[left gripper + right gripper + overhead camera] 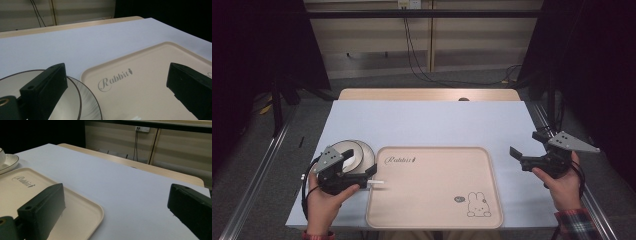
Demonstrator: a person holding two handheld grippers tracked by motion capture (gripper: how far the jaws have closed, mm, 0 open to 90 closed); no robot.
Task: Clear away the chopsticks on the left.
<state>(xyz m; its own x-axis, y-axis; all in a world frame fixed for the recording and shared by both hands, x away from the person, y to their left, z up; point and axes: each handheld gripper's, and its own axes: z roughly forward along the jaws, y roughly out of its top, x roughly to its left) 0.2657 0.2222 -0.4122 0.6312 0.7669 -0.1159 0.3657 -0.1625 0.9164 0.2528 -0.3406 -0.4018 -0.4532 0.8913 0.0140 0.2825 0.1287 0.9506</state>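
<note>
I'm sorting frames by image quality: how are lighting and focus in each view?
High view: the table is evenly lit, the surroundings fall to near black, and the image is soft overall. Left gripper view: the close black jaws are blurred, the tray lettering is readable, and the plates show a soft sheen. Right gripper view: dim, with a dark upper-left corner.

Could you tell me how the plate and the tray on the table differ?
The plate is round, white and dark-rimmed; the tray is a rounded beige rectangle, far larger, with "Rabbit" lettering and a rabbit drawing. The left gripper hangs over the plate's edge. Both lie flat, side by side.
</note>
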